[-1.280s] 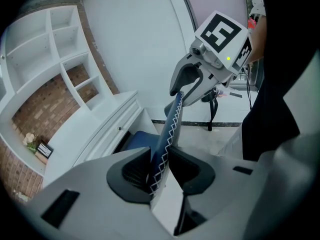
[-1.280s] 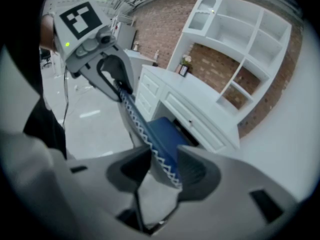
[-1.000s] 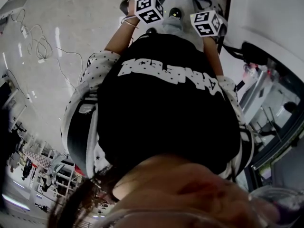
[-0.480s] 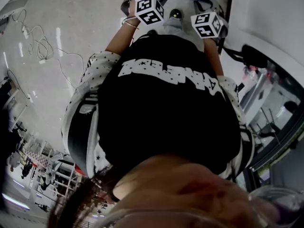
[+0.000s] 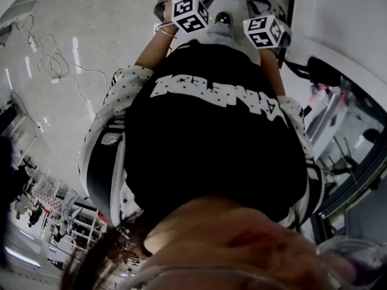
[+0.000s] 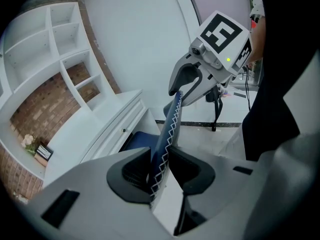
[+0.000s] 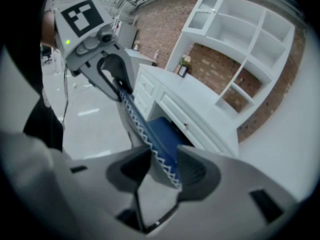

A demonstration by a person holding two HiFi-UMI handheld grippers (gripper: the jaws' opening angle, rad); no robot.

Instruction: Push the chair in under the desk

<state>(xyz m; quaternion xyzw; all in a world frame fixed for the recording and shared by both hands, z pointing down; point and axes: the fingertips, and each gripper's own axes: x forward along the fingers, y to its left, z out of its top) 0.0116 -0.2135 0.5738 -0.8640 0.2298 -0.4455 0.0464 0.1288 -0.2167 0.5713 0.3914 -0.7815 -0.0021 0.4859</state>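
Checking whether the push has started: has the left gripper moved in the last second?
No. The left gripper grips the chair back; in the head view its marker cube stays put against the floor cables.

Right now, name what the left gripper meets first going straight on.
The chair back, which the left gripper clamps; past it, likely the white desk, though depth is unclear.
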